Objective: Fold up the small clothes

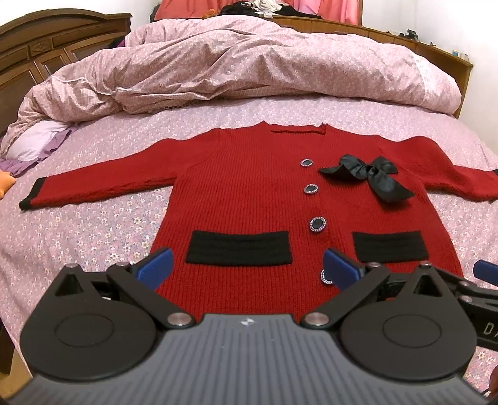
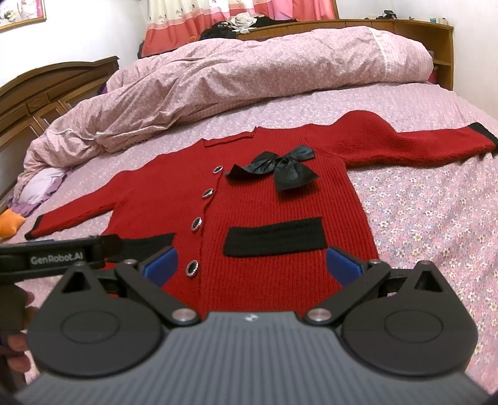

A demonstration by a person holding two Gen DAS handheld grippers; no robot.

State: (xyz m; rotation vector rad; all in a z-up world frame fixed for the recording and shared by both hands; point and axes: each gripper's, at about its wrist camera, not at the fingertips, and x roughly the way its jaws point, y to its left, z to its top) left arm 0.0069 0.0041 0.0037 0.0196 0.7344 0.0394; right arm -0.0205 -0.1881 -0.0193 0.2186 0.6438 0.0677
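Pink floral bedding is covering the bed in both views, and a rumpled quilt of the same pattern is lying heaped across the upper half of each frame. Dark wooden furniture is standing at the upper left, and red and pink curtains are hanging along the top edge.

At the centre of both frames, a red knit cardigan is lying flat and face up on the bed, its sleeves spreading out toward the left and right edges and ending in black cuffs. A black satin bow is sitting on its chest, right of centre in the left wrist view. A column of dark buttons with sparkling rims is running down the front opening. Two black pocket bands are crossing the lower part of the garment.

The left hand-held gripper is hovering over the cardigan's hem at the bottom of its own view, its blue fingers spread wide and gripping nothing. The right hand-held gripper is hovering likewise over the hem, its blue fingers standing well apart and empty. In the right wrist view the left unit's black body is showing at the lower left, beside part of a person's hand. An orange object is lying at the left edge.
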